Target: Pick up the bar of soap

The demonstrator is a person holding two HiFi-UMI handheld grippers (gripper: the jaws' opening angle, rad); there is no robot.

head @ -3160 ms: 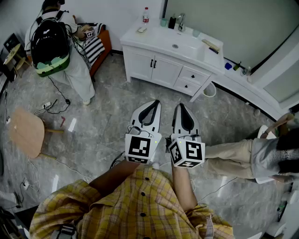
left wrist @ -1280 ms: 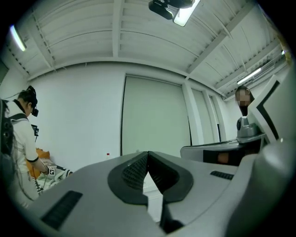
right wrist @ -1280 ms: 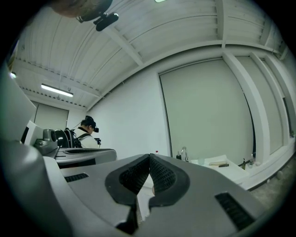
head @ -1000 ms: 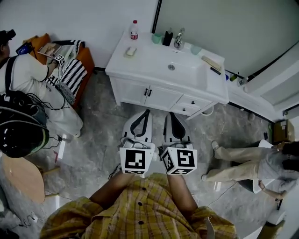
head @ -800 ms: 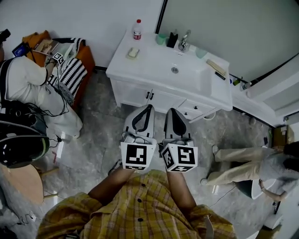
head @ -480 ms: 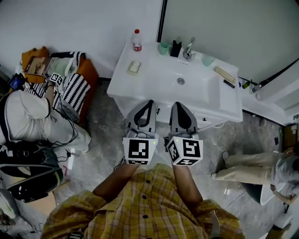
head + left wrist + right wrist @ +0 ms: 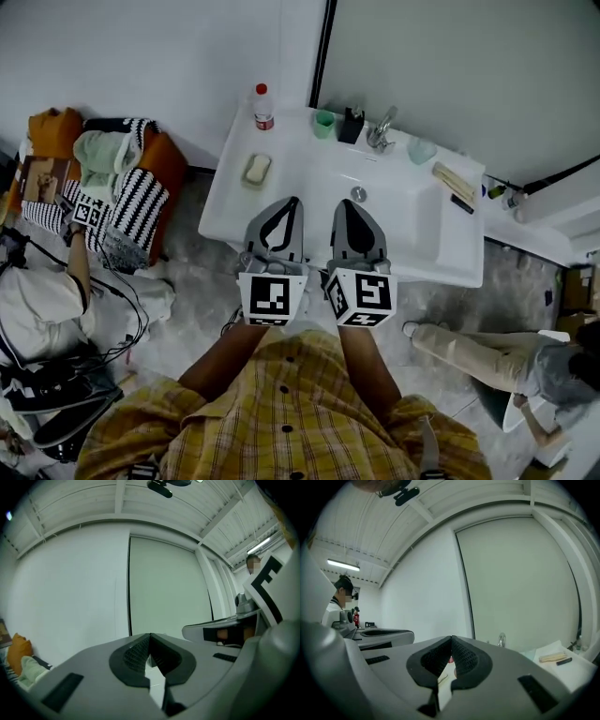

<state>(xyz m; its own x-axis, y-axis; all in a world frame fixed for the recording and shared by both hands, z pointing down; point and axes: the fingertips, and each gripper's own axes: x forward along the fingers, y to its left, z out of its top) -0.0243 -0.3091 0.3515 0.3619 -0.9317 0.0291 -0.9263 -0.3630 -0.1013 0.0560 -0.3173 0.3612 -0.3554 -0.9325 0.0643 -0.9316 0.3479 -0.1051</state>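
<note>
Left gripper (image 7: 289,202), right gripper (image 7: 340,204): jaws closed tip to tip, empty, side by side above table (image 7: 309,183) front edge. Bar of soap (image 7: 256,170) lies near table's left edge.

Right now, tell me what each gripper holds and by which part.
Nothing. Left gripper and right gripper are both shut and empty; the soap lies on the counter.

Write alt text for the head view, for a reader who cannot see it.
Seen from above, a person in a yellow plaid shirt holds the left tongs and right tongs, both shut and empty, over a white vanity; the bar of soap lies untouched on its counter, left of the basin.
</note>
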